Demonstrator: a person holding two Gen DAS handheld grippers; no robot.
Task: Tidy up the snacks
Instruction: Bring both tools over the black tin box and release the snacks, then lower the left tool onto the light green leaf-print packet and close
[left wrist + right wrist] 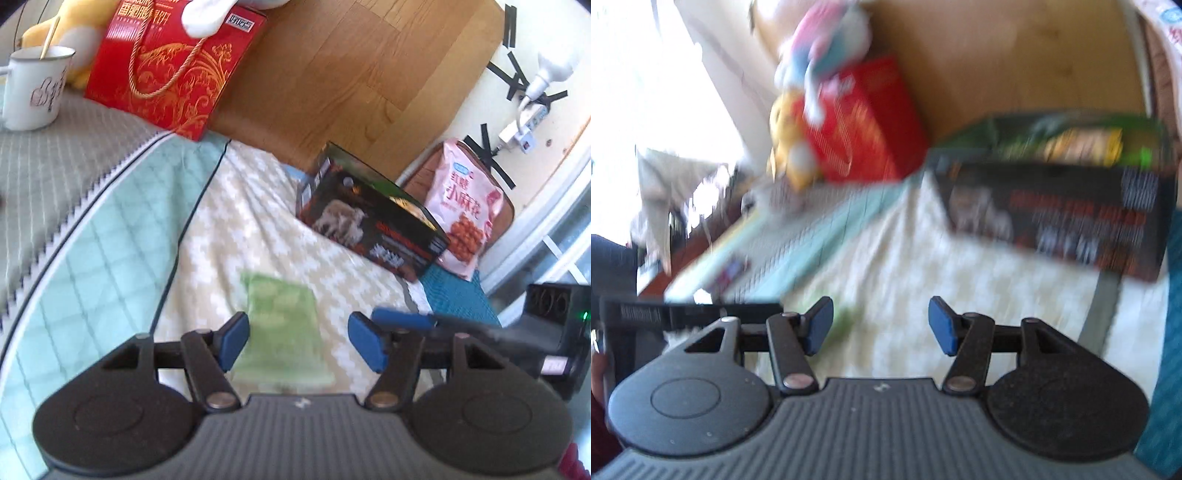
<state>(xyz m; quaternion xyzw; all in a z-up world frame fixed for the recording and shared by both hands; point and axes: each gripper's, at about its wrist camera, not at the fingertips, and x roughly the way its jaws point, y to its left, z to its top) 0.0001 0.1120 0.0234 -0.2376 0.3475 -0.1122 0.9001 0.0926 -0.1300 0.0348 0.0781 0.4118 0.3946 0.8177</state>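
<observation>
Left tool [297,341] open above green packet [282,332]; mug [35,88] holds stick [50,37].

Both your grippers are angled downward with jaws apart, nothing between the blue pads. Left gripper [297,341] fills the bottom of its frame, right gripper [881,326] likewise, blurry.
</observation>
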